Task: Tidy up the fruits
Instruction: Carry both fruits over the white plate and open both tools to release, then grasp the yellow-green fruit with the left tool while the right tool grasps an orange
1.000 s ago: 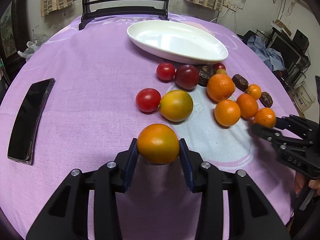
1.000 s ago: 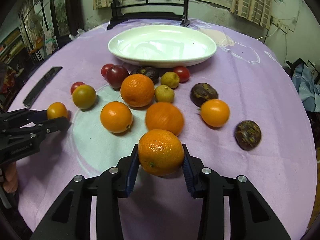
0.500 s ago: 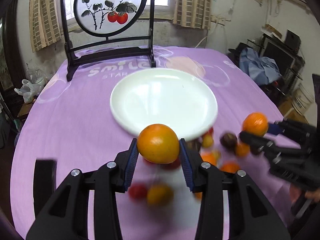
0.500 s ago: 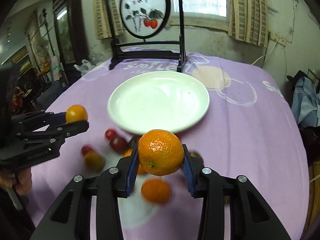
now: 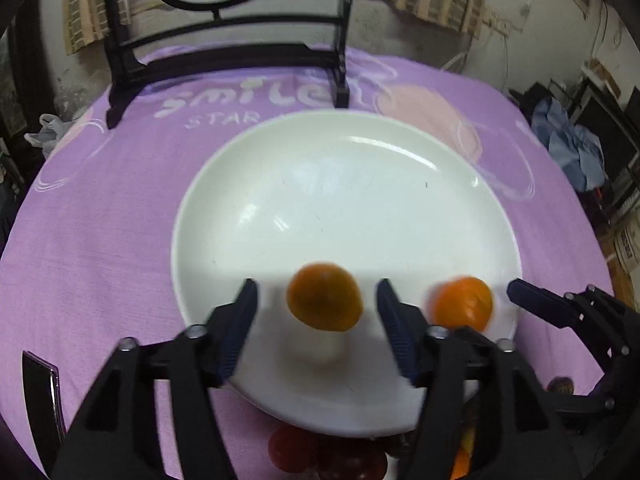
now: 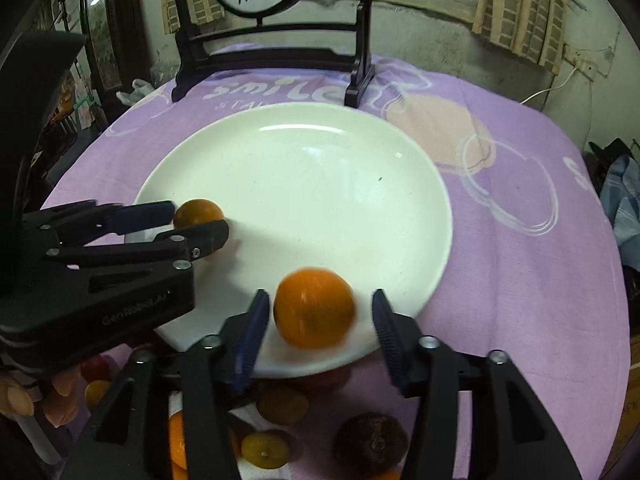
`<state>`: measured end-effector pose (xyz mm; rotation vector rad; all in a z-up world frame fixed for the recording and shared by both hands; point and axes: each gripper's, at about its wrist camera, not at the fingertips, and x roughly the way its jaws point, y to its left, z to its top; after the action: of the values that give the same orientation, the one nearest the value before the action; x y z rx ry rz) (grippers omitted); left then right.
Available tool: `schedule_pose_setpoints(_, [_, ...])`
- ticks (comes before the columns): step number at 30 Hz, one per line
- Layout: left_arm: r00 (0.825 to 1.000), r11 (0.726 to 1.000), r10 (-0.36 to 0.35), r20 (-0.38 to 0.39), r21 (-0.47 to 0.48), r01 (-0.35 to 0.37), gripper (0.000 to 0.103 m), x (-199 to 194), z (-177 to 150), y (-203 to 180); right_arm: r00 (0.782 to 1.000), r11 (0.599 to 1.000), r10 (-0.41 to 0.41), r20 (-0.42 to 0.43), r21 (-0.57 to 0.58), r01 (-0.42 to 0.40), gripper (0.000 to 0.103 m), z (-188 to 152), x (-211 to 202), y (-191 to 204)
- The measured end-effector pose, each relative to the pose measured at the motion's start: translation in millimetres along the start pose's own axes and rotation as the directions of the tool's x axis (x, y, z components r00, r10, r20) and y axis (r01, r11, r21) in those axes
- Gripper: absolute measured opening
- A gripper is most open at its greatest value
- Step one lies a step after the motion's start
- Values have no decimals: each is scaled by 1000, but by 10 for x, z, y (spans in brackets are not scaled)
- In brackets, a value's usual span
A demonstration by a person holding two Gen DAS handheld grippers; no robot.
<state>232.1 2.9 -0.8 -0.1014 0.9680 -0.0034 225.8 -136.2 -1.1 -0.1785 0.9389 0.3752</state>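
Note:
A white oval plate lies on the purple cloth; it also shows in the right wrist view. My left gripper is open over the plate's near edge, with an orange-green fruit blurred between its spread fingers, free of the pads. My right gripper is open too, with an orange blurred between its fingers over the plate's near rim. In the left wrist view that orange lies at the plate's right; in the right wrist view the left gripper is at the plate's left.
A black wooden stand with a round painted panel rises behind the plate. Several tomatoes, dates and small citrus lie on the cloth in front of the plate. A black phone lies at the left.
Both grippers have moved forward and down over the plate and opened. Both fruits have left the pads and are blurred over the plate.

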Motion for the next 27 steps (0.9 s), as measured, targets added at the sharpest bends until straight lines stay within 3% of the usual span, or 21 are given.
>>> schedule_pose_setpoints(2, [999,1000,2,46,-5,-2,84,-157,-10,34,1000,1000,20,18,19,-21,59,-44,-106,-58])
schedule_pose_setpoints(5, [994,998,54,95,18,-56,90,-399,-114,75,999,999,33,36,36,-34,60,-201,-288,-143])
schedule_pose_setpoints(8, [989,993,104,105,44,-109,91,-514,-290,125,998,998,43,33,39,-45,60,-396,-422,-187])
schedule_pose_setpoints(21, [995,995,86,53,-50,-83,94,-832,-1195,606,1000,1000,-8,4,-26,8,70,-1299,-859,-31])
schedule_pose_setpoints(27, [995,996,71,73,-53,-67,94,-833,-1281,617,999,998,3,-44,-60,-5,70,-1489,-772,172])
